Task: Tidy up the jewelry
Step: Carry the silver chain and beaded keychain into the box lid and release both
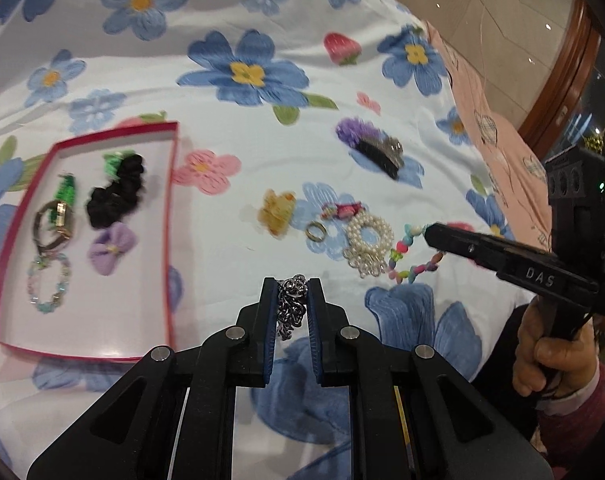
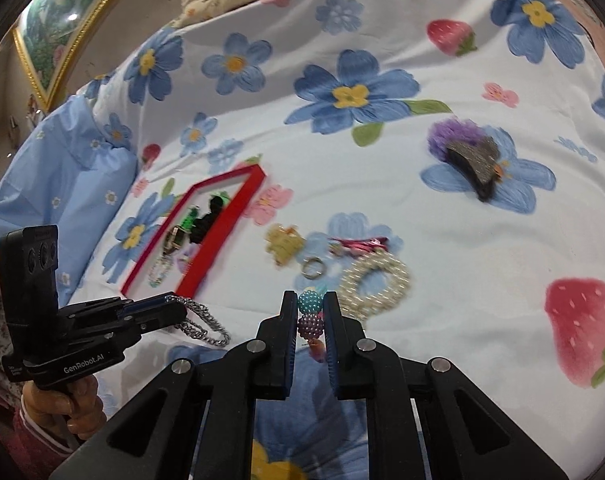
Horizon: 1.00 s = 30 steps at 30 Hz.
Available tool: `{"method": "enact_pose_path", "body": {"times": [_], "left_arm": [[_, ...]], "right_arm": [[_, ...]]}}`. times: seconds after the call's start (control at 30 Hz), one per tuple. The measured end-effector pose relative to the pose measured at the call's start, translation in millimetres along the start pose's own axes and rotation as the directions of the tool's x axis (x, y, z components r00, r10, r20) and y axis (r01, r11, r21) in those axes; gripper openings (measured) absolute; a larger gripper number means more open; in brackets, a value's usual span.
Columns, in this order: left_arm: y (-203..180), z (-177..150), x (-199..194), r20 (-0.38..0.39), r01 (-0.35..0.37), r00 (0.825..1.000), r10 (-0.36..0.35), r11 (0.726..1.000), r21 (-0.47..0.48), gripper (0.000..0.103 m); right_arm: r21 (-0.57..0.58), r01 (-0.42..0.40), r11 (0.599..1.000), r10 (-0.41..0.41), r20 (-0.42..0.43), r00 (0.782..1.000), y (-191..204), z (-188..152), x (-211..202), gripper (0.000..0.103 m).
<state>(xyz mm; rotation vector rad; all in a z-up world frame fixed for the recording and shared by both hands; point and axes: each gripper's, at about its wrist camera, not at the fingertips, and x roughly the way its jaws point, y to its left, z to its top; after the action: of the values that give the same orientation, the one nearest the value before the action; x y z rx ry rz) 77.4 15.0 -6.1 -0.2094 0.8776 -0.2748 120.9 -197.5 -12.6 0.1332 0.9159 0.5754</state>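
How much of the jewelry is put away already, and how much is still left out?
Done: the red tray already holds a black scrunchie, a watch, a purple bow and a bead bracelet.
In hand: the left gripper pinches a silver chain; the right gripper pinches a colorful bead bracelet.
Left on the bedspread: a pearl bracelet, a ring, a yellow clip and a dark hair claw.

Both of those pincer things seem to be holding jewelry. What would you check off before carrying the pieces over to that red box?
1. left gripper shut on the silver chain: ok.
2. right gripper shut on the colorful bead bracelet: ok.
3. Chain fully lifted off the floral sheet: cannot tell.
4. Bracelet clear of the pearl bracelet beside it: cannot tell.
5. Bare floor left in the red tray: ok.
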Motion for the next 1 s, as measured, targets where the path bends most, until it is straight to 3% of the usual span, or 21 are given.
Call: {"method": "enact_pose_path", "body": {"times": [0.47,1.0], "left_arm": [[68,0,-51,0.093,-0.077,0.991,0.091,0.987,-0.144,0.012],[130,-7,-73,0.116,-0.139,0.978,0.175,0.953,-0.268,0.012]], "right_arm": [[-0.076,-0.101,0.992,0.1,-0.022,0.995,59,14,28,0.012],[-0.125,-0.213,0.969,0.206,-0.069,0.976,119,28,70,0.012]]}}
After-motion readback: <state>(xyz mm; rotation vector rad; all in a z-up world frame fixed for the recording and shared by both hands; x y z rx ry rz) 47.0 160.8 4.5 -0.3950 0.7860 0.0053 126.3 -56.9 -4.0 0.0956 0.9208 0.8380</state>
